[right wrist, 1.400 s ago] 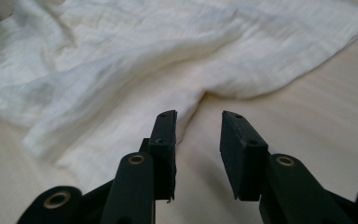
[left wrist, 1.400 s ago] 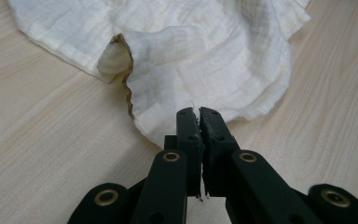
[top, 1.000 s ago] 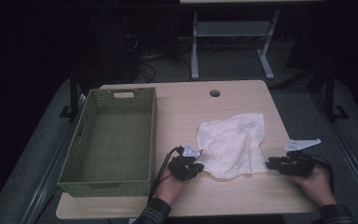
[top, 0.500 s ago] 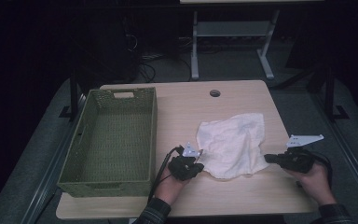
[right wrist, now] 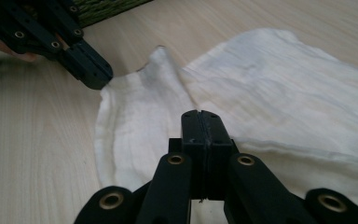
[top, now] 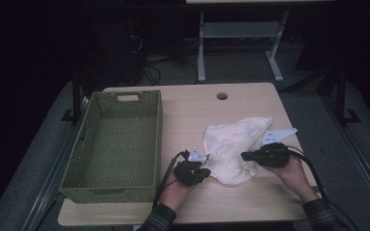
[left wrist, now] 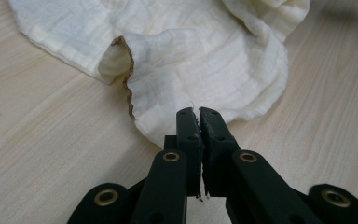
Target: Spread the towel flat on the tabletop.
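A crumpled cream cloth (top: 236,147) lies on the wooden table (top: 192,106), right of centre. My left gripper (top: 205,166) is at the cloth's near-left edge. In the left gripper view its jaws are shut (left wrist: 198,112), with the tips lying over the hem of the cloth (left wrist: 191,60) and no fold visibly pinched between them. My right gripper (top: 244,155) reaches in from the right over the cloth's near part. Its jaws are shut (right wrist: 200,114) just above the cloth (right wrist: 270,84), and the left gripper (right wrist: 93,74) shows beyond them at the cloth's corner.
A green woven basket (top: 118,144) with nothing in it stands at the table's left, close to my left hand. A round cable hole (top: 222,96) sits near the far edge. Bare tabletop runs beyond the cloth and along the front edge.
My right gripper has moved left, from the table right of the cloth to over the cloth's near-right part. The left gripper and the cloth have stayed put.
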A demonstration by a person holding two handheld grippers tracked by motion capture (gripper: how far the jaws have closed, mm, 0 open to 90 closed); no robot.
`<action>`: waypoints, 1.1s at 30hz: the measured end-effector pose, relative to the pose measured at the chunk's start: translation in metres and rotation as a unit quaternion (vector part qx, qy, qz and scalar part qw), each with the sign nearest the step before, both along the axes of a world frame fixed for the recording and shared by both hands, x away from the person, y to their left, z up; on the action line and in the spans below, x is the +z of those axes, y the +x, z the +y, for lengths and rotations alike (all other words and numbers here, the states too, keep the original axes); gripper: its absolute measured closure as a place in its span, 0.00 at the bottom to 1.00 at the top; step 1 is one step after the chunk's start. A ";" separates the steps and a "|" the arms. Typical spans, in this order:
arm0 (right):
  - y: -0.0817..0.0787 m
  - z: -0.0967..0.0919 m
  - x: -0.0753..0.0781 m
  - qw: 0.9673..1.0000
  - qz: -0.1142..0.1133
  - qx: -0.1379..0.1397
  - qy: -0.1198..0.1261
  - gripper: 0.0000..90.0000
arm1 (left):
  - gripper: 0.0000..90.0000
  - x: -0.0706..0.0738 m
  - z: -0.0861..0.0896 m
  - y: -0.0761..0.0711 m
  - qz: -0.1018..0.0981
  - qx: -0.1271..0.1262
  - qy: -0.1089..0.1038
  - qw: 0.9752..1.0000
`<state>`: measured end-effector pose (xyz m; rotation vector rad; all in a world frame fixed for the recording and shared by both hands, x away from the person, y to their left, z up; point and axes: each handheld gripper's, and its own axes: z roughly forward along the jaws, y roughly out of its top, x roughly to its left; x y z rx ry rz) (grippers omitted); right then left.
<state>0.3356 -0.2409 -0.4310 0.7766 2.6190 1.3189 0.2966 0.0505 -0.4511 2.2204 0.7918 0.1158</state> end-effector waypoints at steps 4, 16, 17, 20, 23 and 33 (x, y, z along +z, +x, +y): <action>0.002 0.007 -0.004 1.000 -0.002 0.011 0.002 0.88 | 0.96 0.000 0.000 0.000 0.001 -0.001 0.001 1.000; 0.009 -0.032 0.004 0.999 0.002 -0.037 0.038 0.84 | 0.96 -0.001 0.000 0.001 0.006 0.000 0.002 1.000; 0.009 -0.027 0.004 0.999 0.000 -0.030 0.037 0.84 | 0.96 -0.001 -0.001 0.001 0.006 0.000 0.002 1.000; 0.006 -0.008 0.001 1.000 0.003 -0.008 0.019 0.84 | 0.96 0.000 0.000 0.001 0.005 -0.001 0.002 1.000; 0.007 0.009 -0.009 1.000 0.012 0.007 0.005 0.82 | 0.96 0.000 0.000 0.000 0.007 -0.001 0.001 1.000; 0.012 0.028 -0.032 0.999 0.036 0.022 -0.021 0.77 | 0.96 -0.001 0.000 0.001 0.009 -0.003 0.002 1.000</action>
